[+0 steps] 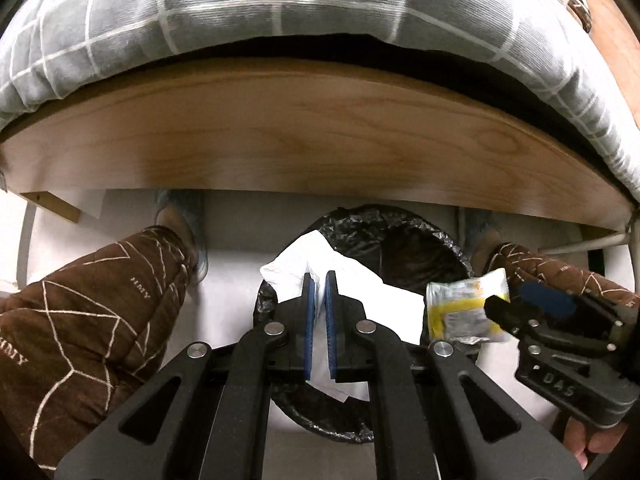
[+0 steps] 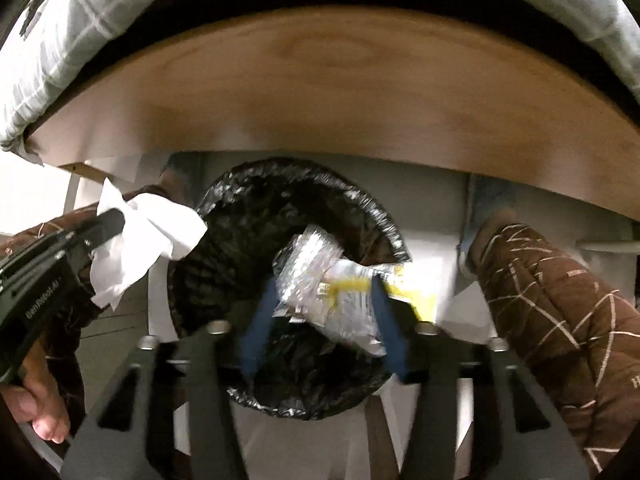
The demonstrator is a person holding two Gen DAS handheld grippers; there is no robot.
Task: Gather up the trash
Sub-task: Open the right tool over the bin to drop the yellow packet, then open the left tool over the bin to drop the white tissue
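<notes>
A bin lined with a black bag (image 1: 400, 216) (image 2: 248, 184) stands on the pale floor below both grippers. My left gripper (image 1: 320, 276) (image 2: 110, 220) is shut on a crumpled white tissue (image 1: 296, 256) (image 2: 160, 224), which hangs over the bin's left rim. My right gripper (image 2: 324, 280) (image 1: 516, 304) points down over the bin with its blue pads spread apart. A crinkled clear and yellow wrapper (image 2: 316, 272) (image 1: 464, 312) lies loose between them above the bin's mouth.
A wooden bed rail (image 1: 320, 132) (image 2: 340, 92) with grey checked bedding (image 1: 280, 0) runs across behind the bin. The person's legs in brown quilted trousers (image 1: 92, 312) (image 2: 560, 312) flank the bin on both sides, feet near the rail.
</notes>
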